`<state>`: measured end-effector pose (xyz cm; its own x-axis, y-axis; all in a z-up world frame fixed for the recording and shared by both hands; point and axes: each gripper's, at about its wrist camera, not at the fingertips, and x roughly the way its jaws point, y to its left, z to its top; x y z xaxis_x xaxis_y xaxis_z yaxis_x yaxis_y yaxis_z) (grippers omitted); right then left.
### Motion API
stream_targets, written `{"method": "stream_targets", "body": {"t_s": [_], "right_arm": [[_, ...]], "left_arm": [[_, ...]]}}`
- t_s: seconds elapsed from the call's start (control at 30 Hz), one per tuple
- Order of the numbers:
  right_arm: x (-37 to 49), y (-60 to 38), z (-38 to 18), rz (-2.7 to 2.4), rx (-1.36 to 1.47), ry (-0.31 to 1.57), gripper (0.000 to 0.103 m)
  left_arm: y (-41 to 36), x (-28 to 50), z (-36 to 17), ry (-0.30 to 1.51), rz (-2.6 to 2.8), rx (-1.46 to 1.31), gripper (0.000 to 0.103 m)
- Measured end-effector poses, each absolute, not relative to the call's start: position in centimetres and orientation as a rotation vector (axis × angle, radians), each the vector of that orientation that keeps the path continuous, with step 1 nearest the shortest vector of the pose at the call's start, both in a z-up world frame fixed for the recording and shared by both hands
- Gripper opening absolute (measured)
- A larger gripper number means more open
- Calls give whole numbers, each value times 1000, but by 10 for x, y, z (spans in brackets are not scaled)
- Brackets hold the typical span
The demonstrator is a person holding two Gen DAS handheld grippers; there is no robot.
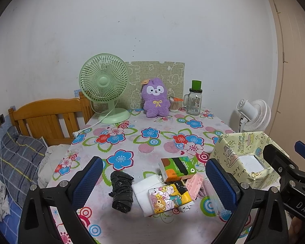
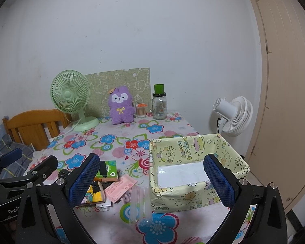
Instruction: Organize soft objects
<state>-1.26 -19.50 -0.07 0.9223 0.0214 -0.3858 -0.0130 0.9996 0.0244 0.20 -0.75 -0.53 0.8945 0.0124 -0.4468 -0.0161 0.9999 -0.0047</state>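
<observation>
Nothing has yet been picked up, so the task is judged to be at its opening step. The left gripper (image 1: 152, 185) is held with its blue-padded fingers spread wide and empty above a small heap on the flower-patterned surface (image 1: 132, 134); the right gripper (image 2: 152, 181) is likewise fully parted and empty, framing the yellow cartoon-printed open box (image 2: 195, 195), whose white floor looks bare. The heap lies just left of the box: a crumpled black plastic bag roll (image 1: 121, 191), a folded white tissue wad (image 1: 144, 193), a cartoon-printed tissue pack (image 1: 168, 197) resting on that wad, a green and orange tissue pack (image 1: 178, 168) behind it, a pink paper slip (image 1: 193, 185), and a clear plastic tube pack (image 2: 139, 205) nearest the box. A purple plush toy (image 1: 155, 99) sits upright, well apart at the far edge, between a green desk fan (image 1: 104, 85) and a glass jar with a green lid (image 1: 194, 101) (whether it belongs to the sorting cannot be told). The next move is judged to call for the left gripper being lowered over one soft item, probably the black roll, and closed gently around its middle, after which it would be carried into the box.
</observation>
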Motion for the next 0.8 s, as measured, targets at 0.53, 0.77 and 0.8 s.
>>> {"method": "stream_targets", "body": {"t_s": [0.53, 0.77, 0.8], "right_arm": [[-3, -187, -9, 30, 4, 436, 95], [3, -176, -13, 46, -9, 455, 90], [4, -174, -14, 46, -11, 461, 90]], "left_arm": [[-6, 9, -14, 489, 15, 8, 97], [-4, 15, -21, 509, 16, 14, 93], [-3, 15, -22, 512, 17, 14, 93]]}}
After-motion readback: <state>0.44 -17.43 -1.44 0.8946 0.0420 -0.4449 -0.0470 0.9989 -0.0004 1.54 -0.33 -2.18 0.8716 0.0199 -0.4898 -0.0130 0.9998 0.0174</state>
